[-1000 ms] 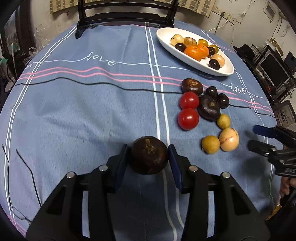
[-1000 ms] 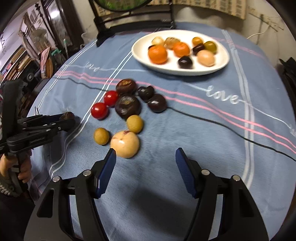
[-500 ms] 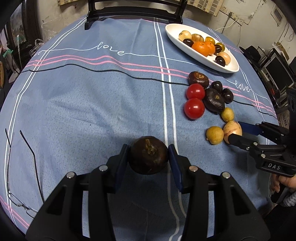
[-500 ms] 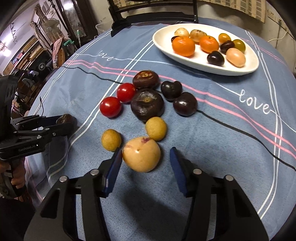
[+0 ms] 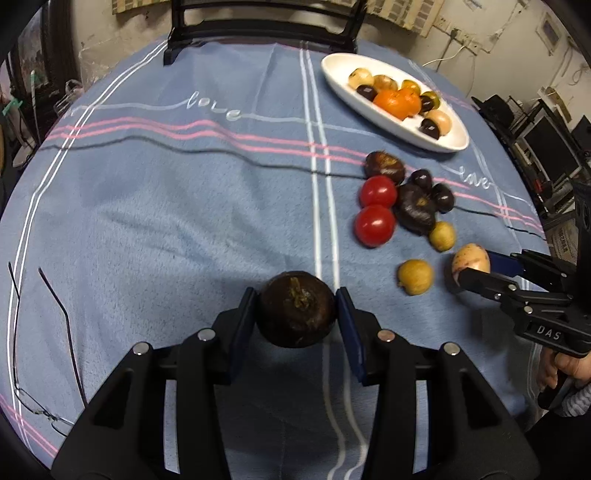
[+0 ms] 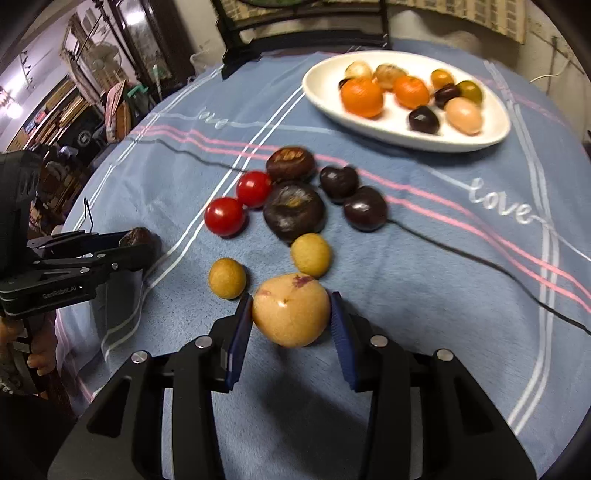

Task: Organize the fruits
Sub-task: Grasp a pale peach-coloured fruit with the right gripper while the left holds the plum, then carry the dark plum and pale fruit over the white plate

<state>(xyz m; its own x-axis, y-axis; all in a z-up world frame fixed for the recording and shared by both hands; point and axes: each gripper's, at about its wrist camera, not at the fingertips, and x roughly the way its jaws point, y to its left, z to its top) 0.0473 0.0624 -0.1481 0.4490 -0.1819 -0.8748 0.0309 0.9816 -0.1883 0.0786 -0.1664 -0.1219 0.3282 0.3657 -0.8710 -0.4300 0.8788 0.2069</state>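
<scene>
My left gripper (image 5: 295, 299) is shut on a dark brown round fruit (image 5: 297, 317), held just above the blue tablecloth. The jaws of my right gripper (image 6: 291, 306) are closing, and a pale yellow fruit (image 6: 291, 317) sits between them with both blue pads against its sides. Beyond it lie loose fruits: two red tomatoes (image 6: 240, 203), several dark purple ones (image 6: 295, 212) and two small yellow ones (image 6: 227, 277). A white oval plate (image 6: 480, 142) at the far right holds oranges and several other fruits.
Thin wire glasses (image 5: 44, 369) lie on the cloth at the near left. A dark chair (image 5: 258, 26) stands at the table's far edge. A person's hand (image 5: 561, 365) grips the right tool's handle. Cluttered shelves and monitors surround the table.
My right gripper moved forward to the pale yellow fruit and its jaws narrowed from wide apart onto its sides. The left gripper kept still, holding the dark fruit.
</scene>
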